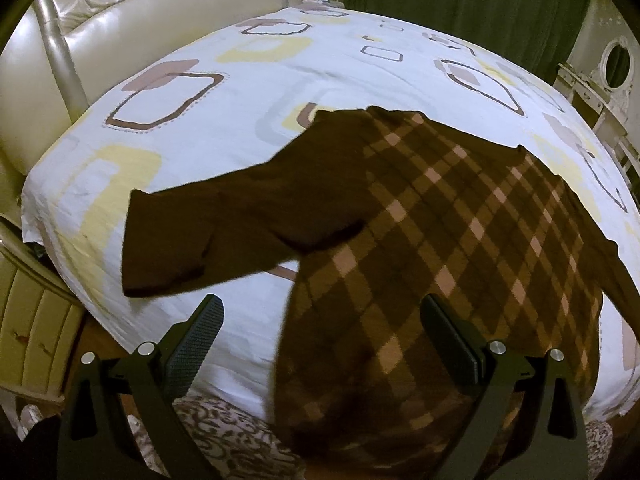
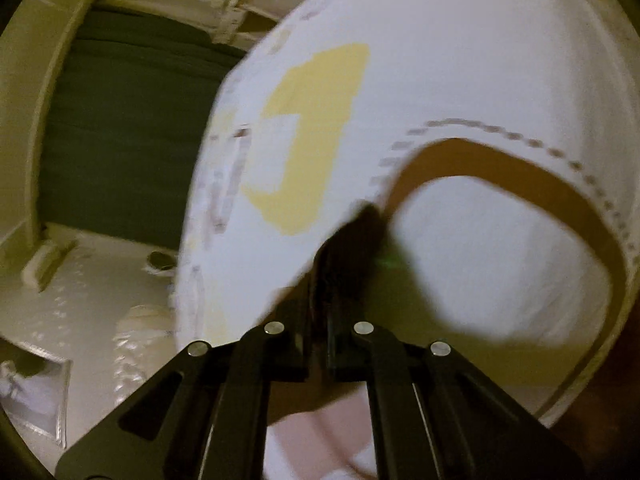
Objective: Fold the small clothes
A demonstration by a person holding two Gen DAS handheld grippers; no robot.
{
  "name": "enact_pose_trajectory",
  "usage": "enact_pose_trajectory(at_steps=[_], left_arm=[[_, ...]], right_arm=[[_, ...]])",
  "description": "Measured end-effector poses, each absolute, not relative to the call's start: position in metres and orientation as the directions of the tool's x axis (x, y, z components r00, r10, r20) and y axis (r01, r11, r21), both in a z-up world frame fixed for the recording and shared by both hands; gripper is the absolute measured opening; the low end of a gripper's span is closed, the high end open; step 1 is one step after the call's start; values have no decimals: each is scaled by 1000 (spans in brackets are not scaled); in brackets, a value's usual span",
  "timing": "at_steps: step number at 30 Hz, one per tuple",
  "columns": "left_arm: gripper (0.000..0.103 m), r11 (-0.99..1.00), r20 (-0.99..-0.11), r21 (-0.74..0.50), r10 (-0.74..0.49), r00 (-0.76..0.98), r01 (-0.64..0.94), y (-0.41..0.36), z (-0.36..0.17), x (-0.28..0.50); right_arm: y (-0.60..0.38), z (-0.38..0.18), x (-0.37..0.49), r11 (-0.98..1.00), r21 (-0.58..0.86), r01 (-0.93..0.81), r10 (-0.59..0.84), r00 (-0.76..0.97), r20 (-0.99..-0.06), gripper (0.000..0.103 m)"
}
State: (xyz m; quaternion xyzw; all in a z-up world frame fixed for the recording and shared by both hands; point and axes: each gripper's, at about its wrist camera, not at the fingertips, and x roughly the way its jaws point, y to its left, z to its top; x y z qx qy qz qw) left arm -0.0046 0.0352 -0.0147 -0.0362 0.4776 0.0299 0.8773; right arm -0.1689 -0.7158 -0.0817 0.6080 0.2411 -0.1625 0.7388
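My left hand-held gripper (image 1: 320, 320) hangs wide open above the plaid sweater (image 1: 440, 240), spread on the bed (image 1: 280, 60); my right hand-held gripper (image 2: 348, 236) pinches dark cloth, seemingly to fold it.

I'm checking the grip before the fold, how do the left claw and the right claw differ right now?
The left claw is spread wide open and holds nothing, above the brown plaid garment. The right claw is closed, pinching a dark bit of fabric, blurred, over the bedsheet. Both are black, two-fingered.
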Motion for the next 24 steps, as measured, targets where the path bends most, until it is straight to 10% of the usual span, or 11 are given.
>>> enact_pose_trajectory(at_steps=[12,24], left_arm=[[98,993,-827,-46,25,561,-112,70,-7,-1],[98,980,-823,-88,28,568,-176,116,-12,-2]], right_arm=[[-572,52,-46,506,838,202,276,883,-380,4],[-327,59,74,646,761,-57,582,682,-443,4]])
